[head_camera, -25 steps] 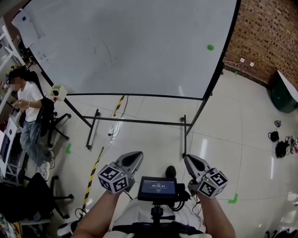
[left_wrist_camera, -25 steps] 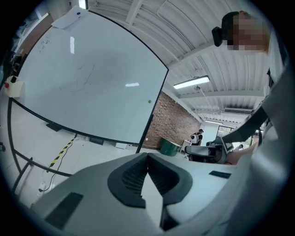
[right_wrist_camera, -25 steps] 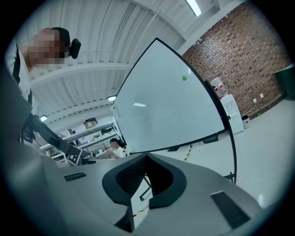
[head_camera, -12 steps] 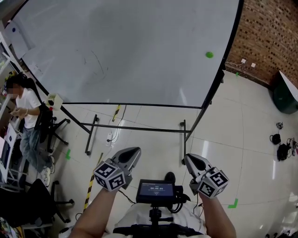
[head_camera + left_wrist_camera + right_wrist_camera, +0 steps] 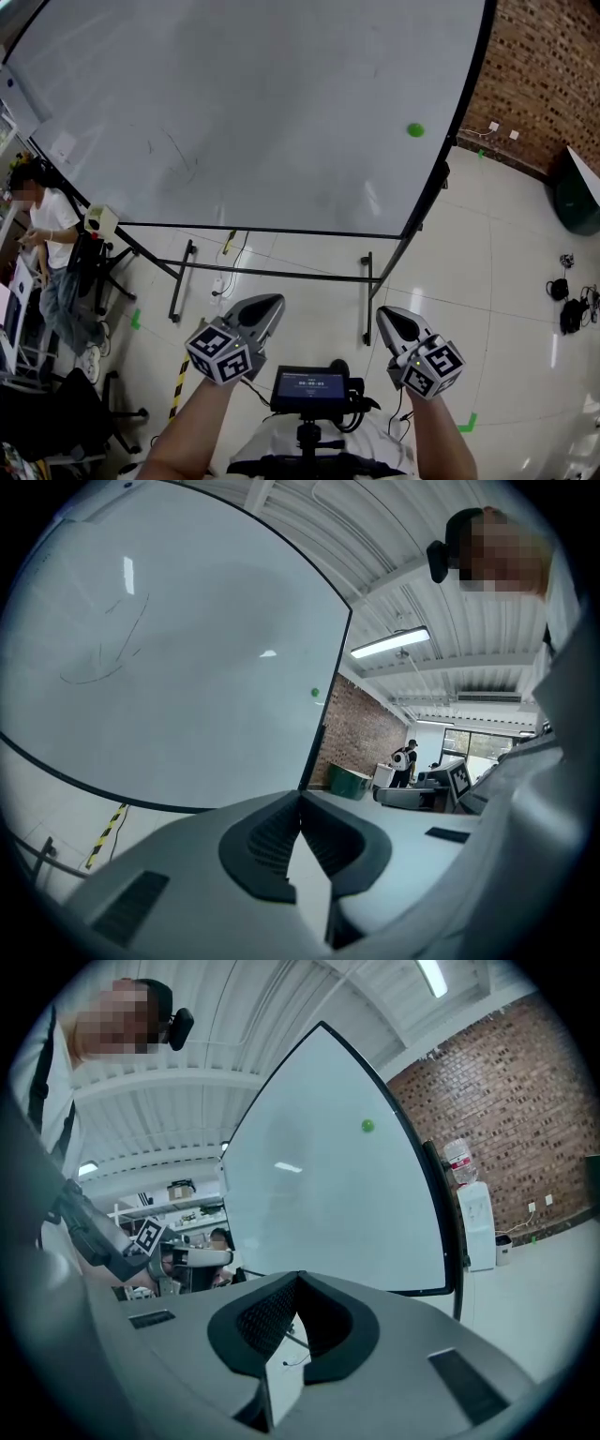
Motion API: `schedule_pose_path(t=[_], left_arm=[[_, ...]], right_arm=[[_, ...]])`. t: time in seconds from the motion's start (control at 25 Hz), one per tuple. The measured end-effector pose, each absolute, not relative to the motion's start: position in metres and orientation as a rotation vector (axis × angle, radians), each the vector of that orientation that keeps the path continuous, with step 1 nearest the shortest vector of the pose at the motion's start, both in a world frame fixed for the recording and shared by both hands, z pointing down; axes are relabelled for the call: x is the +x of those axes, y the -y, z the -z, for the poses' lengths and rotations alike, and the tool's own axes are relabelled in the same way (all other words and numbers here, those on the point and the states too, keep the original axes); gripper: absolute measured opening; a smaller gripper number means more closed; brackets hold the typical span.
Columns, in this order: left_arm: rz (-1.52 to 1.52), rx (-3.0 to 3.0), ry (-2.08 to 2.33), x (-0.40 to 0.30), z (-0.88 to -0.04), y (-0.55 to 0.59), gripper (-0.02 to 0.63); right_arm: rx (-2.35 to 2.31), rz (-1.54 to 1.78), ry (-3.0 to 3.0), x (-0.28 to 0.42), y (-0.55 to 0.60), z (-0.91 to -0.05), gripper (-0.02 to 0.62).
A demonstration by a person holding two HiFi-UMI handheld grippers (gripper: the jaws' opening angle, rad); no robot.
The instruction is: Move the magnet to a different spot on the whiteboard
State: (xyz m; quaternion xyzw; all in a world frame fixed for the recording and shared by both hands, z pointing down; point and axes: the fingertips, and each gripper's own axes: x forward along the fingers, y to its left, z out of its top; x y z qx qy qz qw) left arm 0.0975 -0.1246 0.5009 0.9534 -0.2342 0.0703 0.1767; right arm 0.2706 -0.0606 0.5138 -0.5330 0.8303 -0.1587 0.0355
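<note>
A small round green magnet [image 5: 414, 130] sticks on the right part of a large whiteboard [image 5: 244, 112] on a black wheeled stand. It shows as a green dot [image 5: 367, 1126] in the right gripper view and as a tiny dot [image 5: 315, 693] in the left gripper view. My left gripper [image 5: 274, 302] and right gripper [image 5: 384, 316] hang low in front of me, well short of the board. Both are shut with tips meeting and nothing between them.
A brick wall [image 5: 544, 75] stands right of the board, with a dark green bin [image 5: 577, 197] by it. A person [image 5: 47, 234] sits by a black chair at the left. Yellow-black tape [image 5: 178, 380] runs on the tiled floor. Bags [image 5: 567, 314] lie at the right.
The whiteboard has grown larger and slid lower in the head view as I came closer. Both grippers moved along with me, still shut and side by side.
</note>
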Motion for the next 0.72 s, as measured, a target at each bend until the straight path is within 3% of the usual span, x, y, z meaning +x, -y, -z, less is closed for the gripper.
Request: schedule_pose_path(t=[0.72], left_arm=[[-0.185,2.713,0.820,0.155,-0.474,0.184,0.025]], right_arm=[[-1.610,0.224,-2.673,0.355,0.133,-0.474,0.032]])
